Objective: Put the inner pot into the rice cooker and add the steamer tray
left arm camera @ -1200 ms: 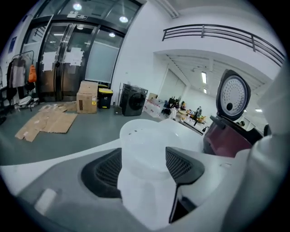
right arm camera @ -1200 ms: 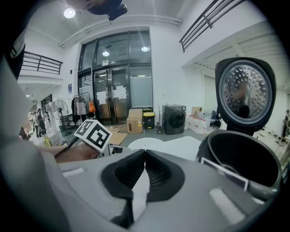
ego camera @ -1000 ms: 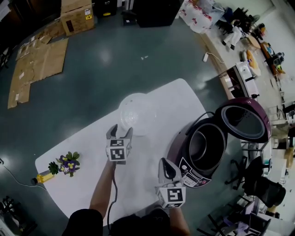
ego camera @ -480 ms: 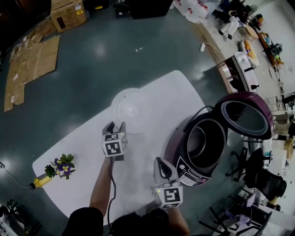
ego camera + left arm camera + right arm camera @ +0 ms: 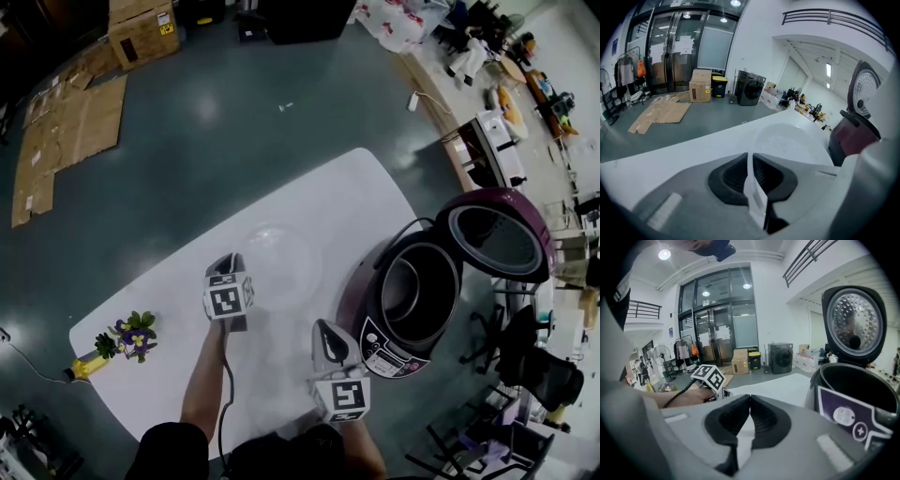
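Head view: a white table (image 5: 347, 202) stands on a grey floor. The left gripper (image 5: 232, 264) touches the near edge of the clear steamer tray (image 5: 281, 267), which sits low over the table middle, just ahead of the jaws. To the right stands the purple rice cooker (image 5: 375, 323), its lid (image 5: 495, 234) tipped fully open. The silvery inner pot (image 5: 417, 291) sits inside the cooker body. The right gripper (image 5: 325, 326) hangs over the near table edge, just beside the cooker's front panel and well apart from the tray. A small flower sprig (image 5: 131, 337) lies near the table's left end.

Left gripper view: the left gripper (image 5: 751, 161) has its jaws pressed onto a thin pale rim of the steamer tray (image 5: 787, 140), whose clear bowl spreads out just beyond them. The rice cooker (image 5: 851, 136) shows at the right edge.

Right gripper view: the right gripper (image 5: 750, 401) has its jaws closed together with nothing between them. The rice cooker (image 5: 848, 394) is close on the right, with its lid (image 5: 855, 322) upright.
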A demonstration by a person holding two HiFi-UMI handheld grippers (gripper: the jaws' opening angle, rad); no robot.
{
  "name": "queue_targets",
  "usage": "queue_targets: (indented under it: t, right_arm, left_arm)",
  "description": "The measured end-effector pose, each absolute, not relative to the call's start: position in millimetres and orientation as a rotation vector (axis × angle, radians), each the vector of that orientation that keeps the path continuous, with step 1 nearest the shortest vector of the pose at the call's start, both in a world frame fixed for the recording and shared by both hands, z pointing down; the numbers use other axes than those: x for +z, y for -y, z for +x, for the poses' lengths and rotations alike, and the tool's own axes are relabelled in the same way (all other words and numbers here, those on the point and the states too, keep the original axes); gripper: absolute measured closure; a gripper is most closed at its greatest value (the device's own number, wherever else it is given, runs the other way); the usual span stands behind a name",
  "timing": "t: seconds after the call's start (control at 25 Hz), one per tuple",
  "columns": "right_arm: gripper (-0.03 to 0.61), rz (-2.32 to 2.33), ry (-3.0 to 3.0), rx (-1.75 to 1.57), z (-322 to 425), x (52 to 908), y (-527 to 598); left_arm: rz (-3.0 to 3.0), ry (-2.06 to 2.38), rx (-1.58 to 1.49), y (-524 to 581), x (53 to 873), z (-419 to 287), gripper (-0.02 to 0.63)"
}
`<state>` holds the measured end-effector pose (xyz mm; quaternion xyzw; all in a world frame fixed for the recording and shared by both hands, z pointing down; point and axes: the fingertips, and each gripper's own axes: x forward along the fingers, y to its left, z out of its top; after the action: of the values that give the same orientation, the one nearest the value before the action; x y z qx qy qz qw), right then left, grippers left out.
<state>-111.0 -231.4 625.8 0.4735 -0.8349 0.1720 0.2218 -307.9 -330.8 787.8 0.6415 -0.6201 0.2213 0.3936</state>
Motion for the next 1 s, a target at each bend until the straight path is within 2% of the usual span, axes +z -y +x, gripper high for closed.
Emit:
queue_targets:
  t: [0.44,1.0]
  right_arm:
    - [0.572,1.332,2.32,0.434,-102.7,601.7,224.6]
    - [0.572,1.453,2.391,0.296,-68.0,529.8,208.8]
  left_arm:
    - [1.63,1.589,0.496,318.2,759.0,-314.2,0.581]
    - [1.731,1.682,0.346,308.9,638.1,-313.4,0.581]
